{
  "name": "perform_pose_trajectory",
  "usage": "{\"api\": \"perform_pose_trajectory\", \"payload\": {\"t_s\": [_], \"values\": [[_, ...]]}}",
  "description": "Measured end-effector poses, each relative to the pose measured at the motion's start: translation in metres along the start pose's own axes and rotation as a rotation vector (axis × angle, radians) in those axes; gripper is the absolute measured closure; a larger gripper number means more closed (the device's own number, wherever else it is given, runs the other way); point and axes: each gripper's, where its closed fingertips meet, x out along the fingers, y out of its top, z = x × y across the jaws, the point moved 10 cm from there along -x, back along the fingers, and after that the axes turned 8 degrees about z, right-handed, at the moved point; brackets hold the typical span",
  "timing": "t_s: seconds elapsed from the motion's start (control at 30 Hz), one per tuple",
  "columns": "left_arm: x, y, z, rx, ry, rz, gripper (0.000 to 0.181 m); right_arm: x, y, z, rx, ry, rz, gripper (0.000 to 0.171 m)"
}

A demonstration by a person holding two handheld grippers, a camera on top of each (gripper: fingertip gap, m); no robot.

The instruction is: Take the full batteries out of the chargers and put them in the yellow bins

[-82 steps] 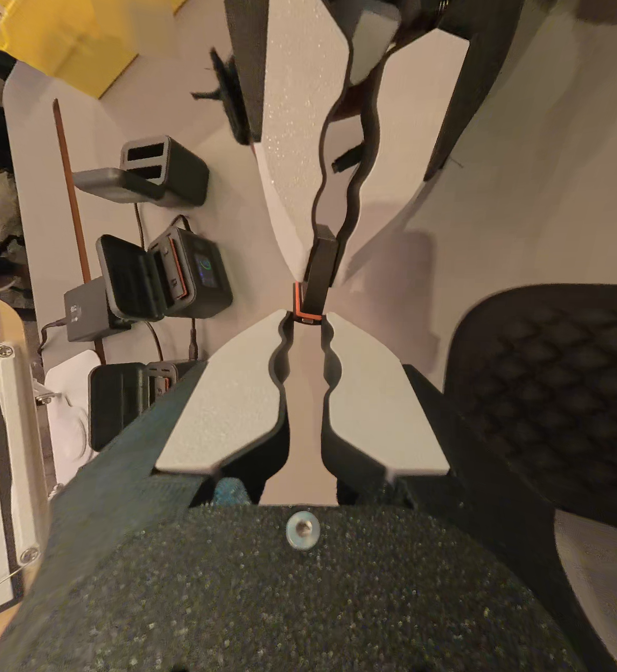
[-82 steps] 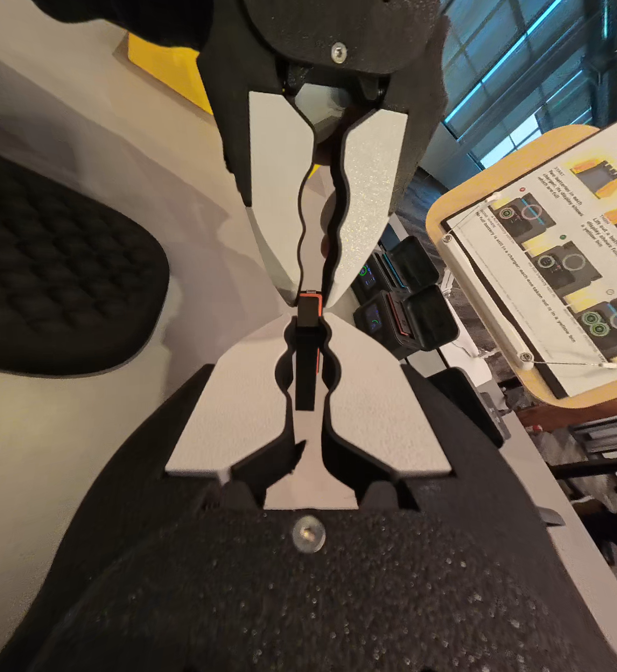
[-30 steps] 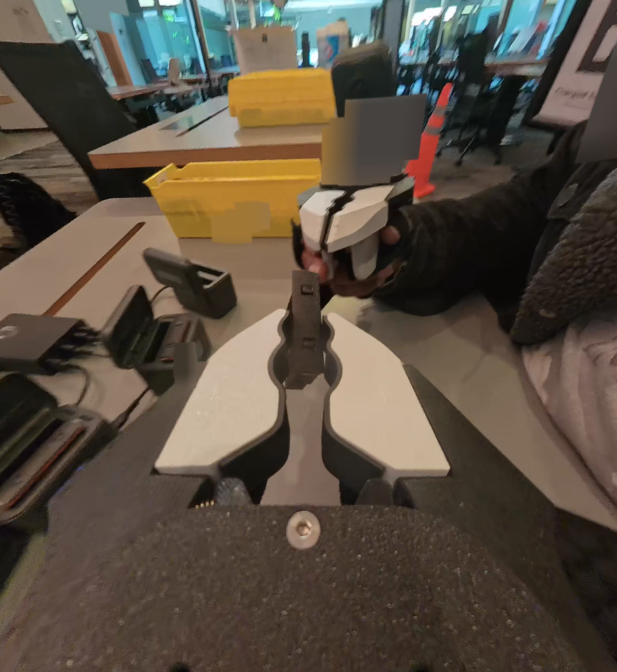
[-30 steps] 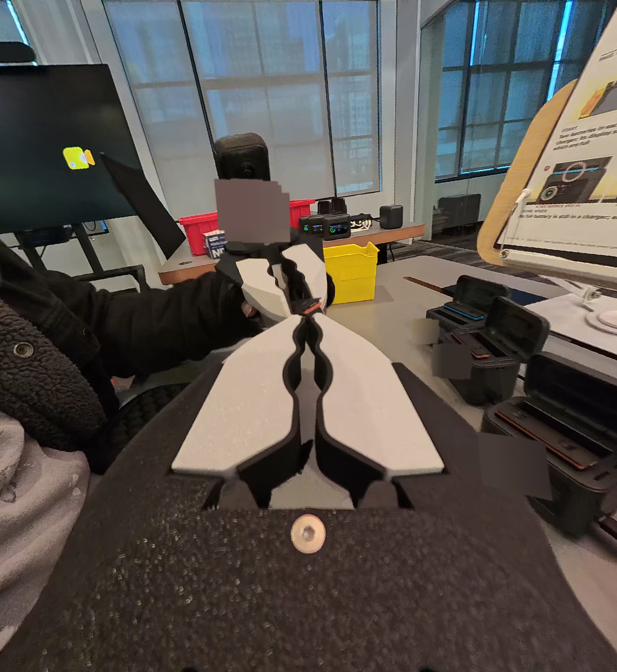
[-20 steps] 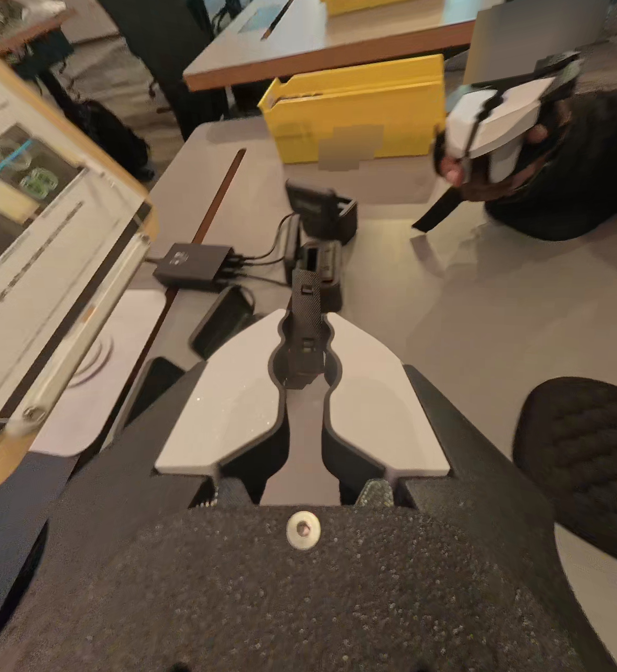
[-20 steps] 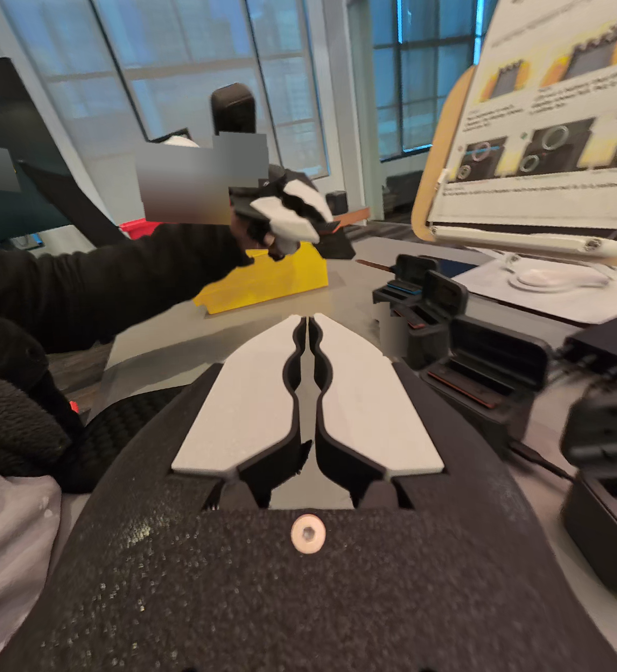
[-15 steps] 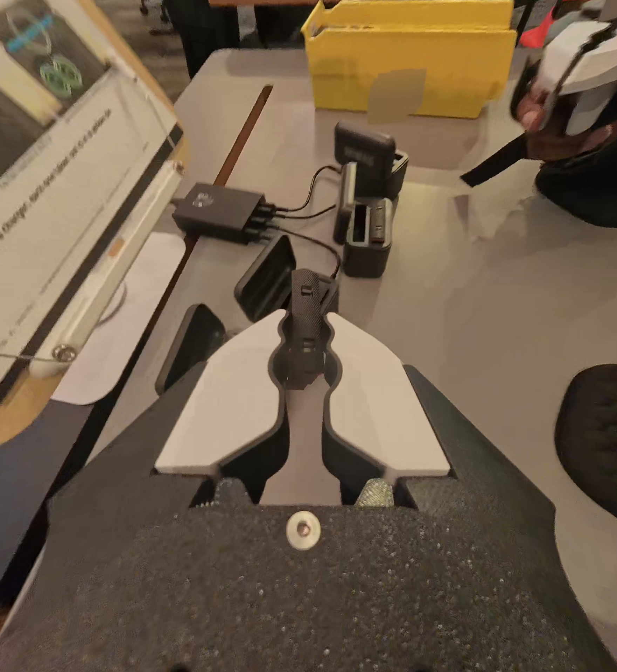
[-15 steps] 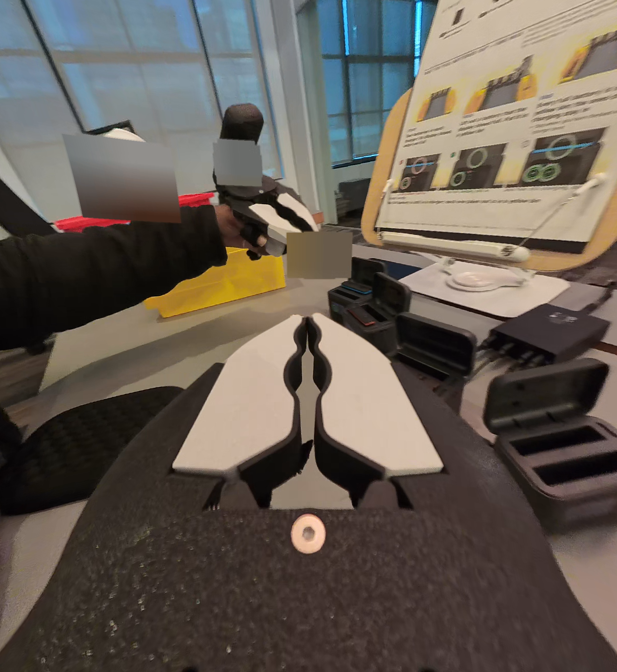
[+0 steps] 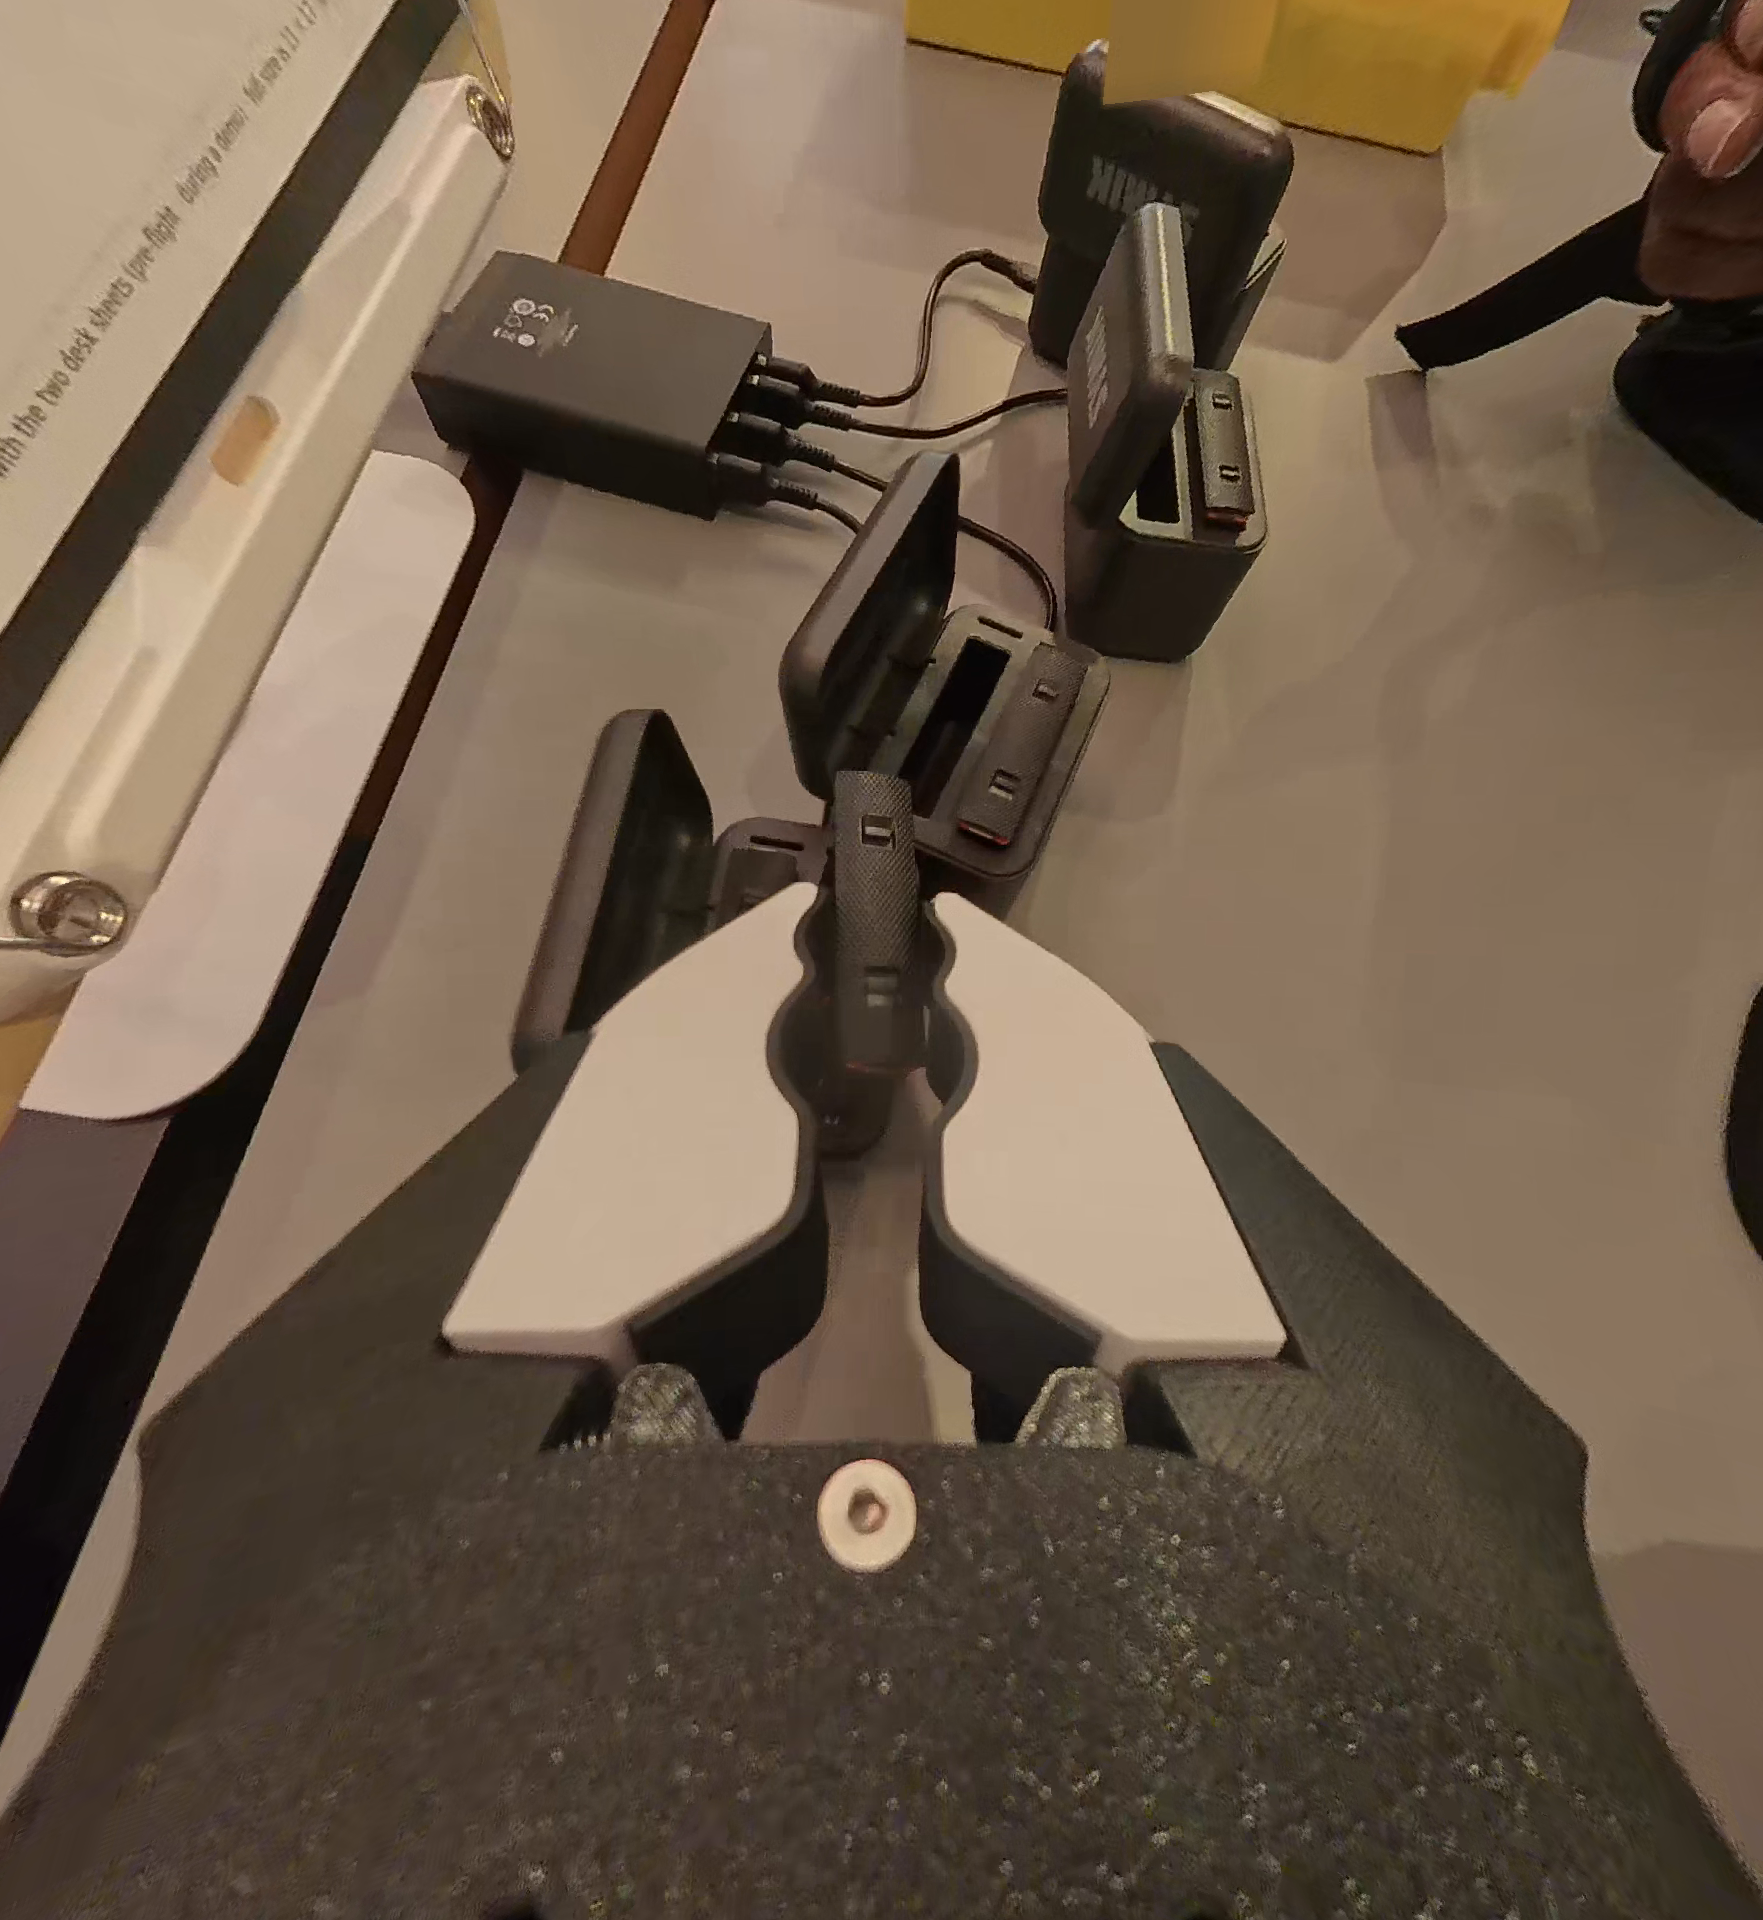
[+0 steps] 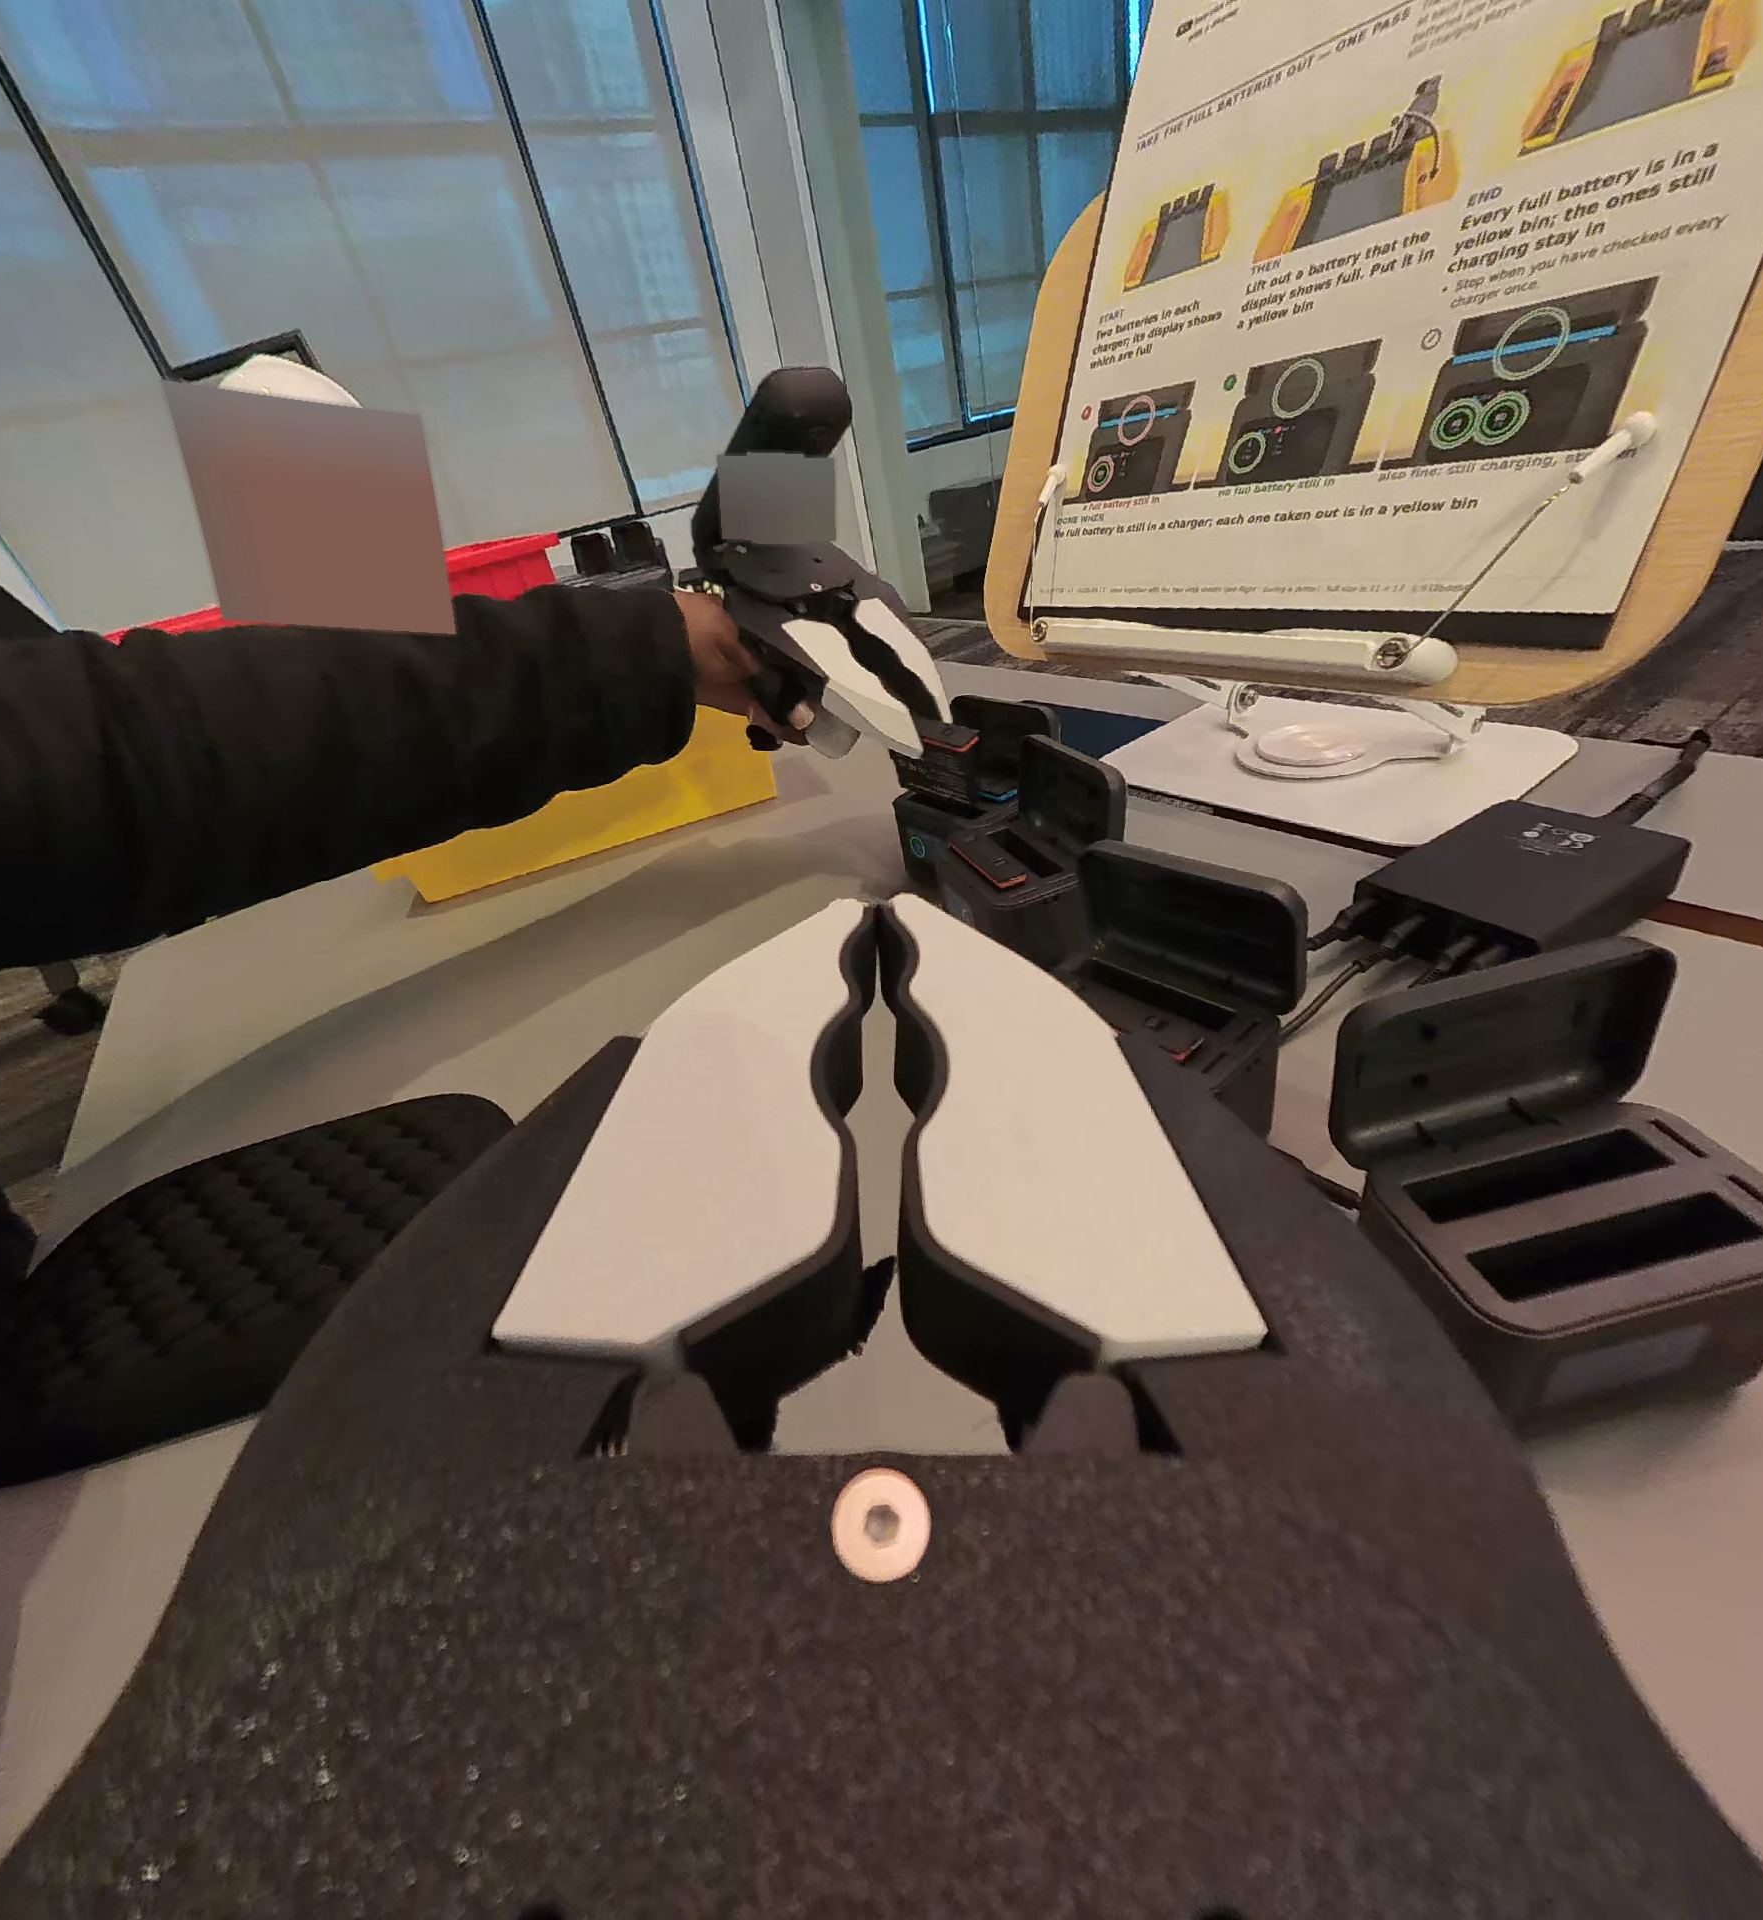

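Note:
My left gripper is shut on a black battery and holds it tilted just above the nearest open charger. The right wrist view shows that gripper with the battery over the far charger. The second charger and the third charger each hold one red-edged battery beside an empty slot. My right gripper is shut and empty, above the table in front of the chargers. A yellow bin stands behind my left arm, and it also shows in the left wrist view.
A black power hub with cables feeds the chargers. An instruction board on a white stand rises behind them. The charger nearest my right gripper has two empty slots. A black chair seat is at the table's front edge. A red bin sits far back. The grippers' ends are close to 30 cm from one another. To reach the black power hub in a straight line is about 20 cm for my left fingers, about 30 cm for my right.
My left gripper swung from facing the yellow bin to pointing down over the chargers, still holding the battery. My right gripper turned right towards the chargers and stayed shut.

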Motion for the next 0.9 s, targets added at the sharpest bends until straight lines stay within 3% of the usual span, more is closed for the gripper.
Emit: {"api": "perform_pose_trajectory", "payload": {"t_s": [0.43,0.9], "values": [[0.003,-0.009,-0.01,-0.002,-0.106,-0.007,0.166,0.002,-0.005,0.004,0.023,0.001,-0.019,0.171],[0.011,-0.014,-0.007,0.021,-0.053,-0.052,0.166,0.003,-0.007,0.003,0.012,0.001,-0.033,0.171]]}}
